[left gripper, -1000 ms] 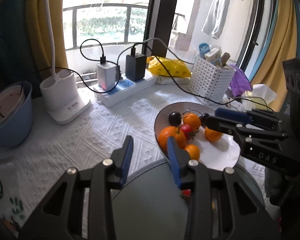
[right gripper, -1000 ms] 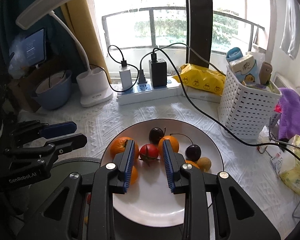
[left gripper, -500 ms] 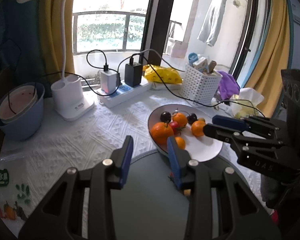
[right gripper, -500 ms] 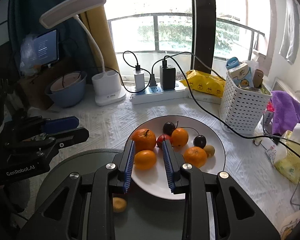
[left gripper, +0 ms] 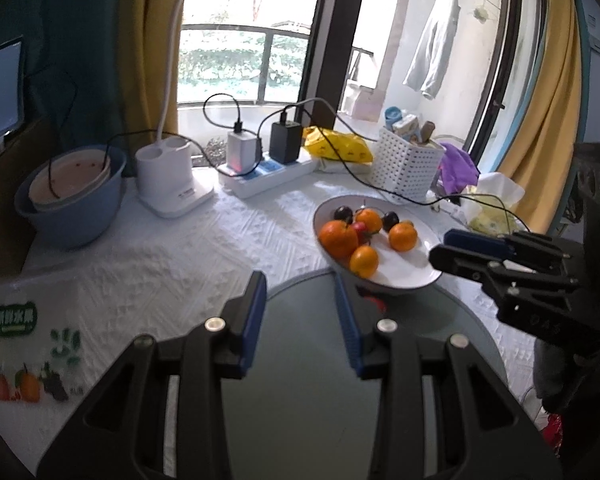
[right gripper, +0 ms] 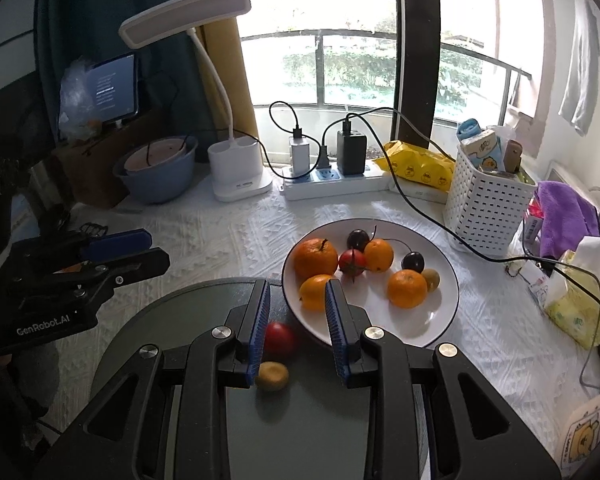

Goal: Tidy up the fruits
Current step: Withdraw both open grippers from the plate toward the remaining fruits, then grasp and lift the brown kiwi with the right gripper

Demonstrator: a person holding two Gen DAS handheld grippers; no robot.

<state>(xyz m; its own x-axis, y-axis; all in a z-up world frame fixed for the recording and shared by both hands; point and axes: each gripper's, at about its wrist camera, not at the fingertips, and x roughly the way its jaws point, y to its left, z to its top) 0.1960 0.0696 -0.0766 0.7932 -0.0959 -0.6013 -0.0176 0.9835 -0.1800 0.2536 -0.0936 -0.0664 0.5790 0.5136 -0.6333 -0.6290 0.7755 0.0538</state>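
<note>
- White textured cloth (right gripper: 204, 236) covers the table below a bright window (right gripper: 356, 64); beyond both grippers stand a lamp (right gripper: 236, 168), a power strip (right gripper: 332, 184) and a white basket (right gripper: 488, 200).
- Left gripper (left gripper: 300, 280) hangs over a dark round tray (left gripper: 300, 392), its jaws nearly together with nothing between them.
- Right gripper (right gripper: 296, 292) is likewise drawn almost closed and empty, its tips over the near edge of the white plate (right gripper: 440, 320).
- On the plate, just ahead of the right gripper, lie four oranges (right gripper: 315, 257), two dark cherries (right gripper: 413, 261), a small tomato (right gripper: 353, 262) and a brownish fruit (right gripper: 432, 279).
- On the tray, under the right gripper's left finger, sit a red fruit (right gripper: 281, 338) and a small yellow-brown one (right gripper: 274, 376).
</note>
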